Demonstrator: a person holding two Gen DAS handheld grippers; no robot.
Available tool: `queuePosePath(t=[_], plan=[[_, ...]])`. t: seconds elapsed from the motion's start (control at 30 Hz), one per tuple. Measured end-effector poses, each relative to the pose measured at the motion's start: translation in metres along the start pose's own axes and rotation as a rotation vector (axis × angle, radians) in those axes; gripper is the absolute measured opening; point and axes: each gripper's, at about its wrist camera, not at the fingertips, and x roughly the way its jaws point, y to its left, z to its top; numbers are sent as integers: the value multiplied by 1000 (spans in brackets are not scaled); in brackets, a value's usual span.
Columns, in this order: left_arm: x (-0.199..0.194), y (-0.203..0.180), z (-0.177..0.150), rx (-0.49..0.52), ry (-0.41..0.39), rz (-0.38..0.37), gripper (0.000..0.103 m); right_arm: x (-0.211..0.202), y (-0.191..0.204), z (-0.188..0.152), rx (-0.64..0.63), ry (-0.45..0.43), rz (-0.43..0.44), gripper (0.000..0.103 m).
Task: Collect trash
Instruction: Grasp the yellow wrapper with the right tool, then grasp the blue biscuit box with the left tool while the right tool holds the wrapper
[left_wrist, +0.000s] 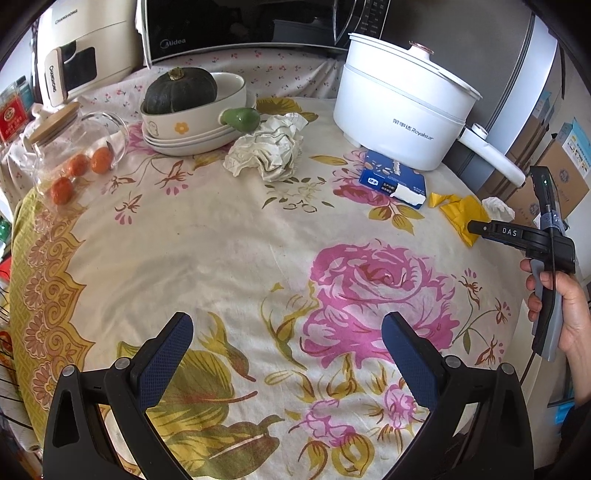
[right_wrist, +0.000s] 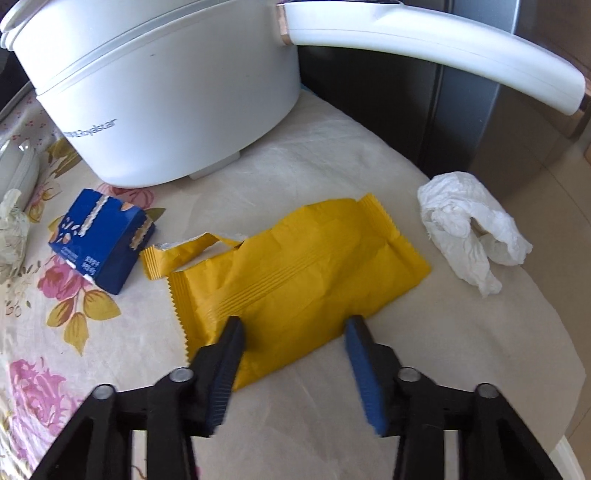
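Left wrist view: nearest the lens, the left gripper spreads its two blue-padded fingers wide over the flowered tablecloth, nothing between them; their bases are cut off by the bottom edge. Farther off lies a big crumpled paper wad, just beside a stack of dishes holding a dark green squash. On the left a glass jar lies with orange fruits showing through it; how many cannot be told. Far right stands the white pot, with the blue carton near its base. At the right edge a hand grips the right gripper, whose tip sits over the yellow wrapper and hides part of it. A white tissue peeks out behind, mostly covered.

Right wrist view: the right gripper is nearest, its fingers drawn in to a narrow gap, tips over the near edge of the yellow wrapper. The blur makes it unclear whether the pads pinch the foil. The wrapper lies flat, torn at its left end. The blue carton sits to its left, the crumpled white tissue to its right near the table's edge, the white pot behind, its top cut off.
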Motion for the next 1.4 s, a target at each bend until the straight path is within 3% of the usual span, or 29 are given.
queuePosePath(t=[0.13, 0.27, 0.37, 0.4, 0.43, 0.5, 0.67, 0.83, 0.97, 1.03, 1.17, 1.3, 1.4], plan=[[-5, 0, 0, -5, -6, -7, 103, -2, 3, -4, 12, 28, 55, 12], [-12, 1, -1, -15, -17, -20, 103, -11, 6, -10, 18, 35, 76, 8], [-16, 1, -2, -16, -23, -29, 103, -23, 3, -10, 78, 29, 58, 13], [-16, 1, -2, -15, -23, -29, 103, -23, 0, -8, 121, 27, 57, 33], [-16, 2, -2, -14, -23, -30, 103, -23, -3, -6, 163, 20, 63, 70], [-16, 3, -2, -15, -18, -31, 103, -22, -5, 0, 243, -23, 29, 98], [-15, 9, 1, -42, -17, -39, 103, 1, 7, 20, 344, -45, -91, 98], [-12, 16, 4, -58, -18, -31, 103, 27, 16, 34, 365, -52, -209, 98], [-9, 21, 8, -58, -29, -4, 103, 32, 29, 33, 262, -60, -319, 87], [-5, 22, 10, -64, -30, -3, 103, 28, 31, 28, 211, -78, -295, 78], [4, 11, 16, -52, -41, -24, 103, 18, 30, 19, 110, -74, -196, 47], [21, -22, 29, 5, -60, -58, 103, 2, 18, 8, 66, -49, -64, 33], [43, -52, 47, 95, -64, -71, 103, -6, 10, 0, 37, -41, -31, 31]])
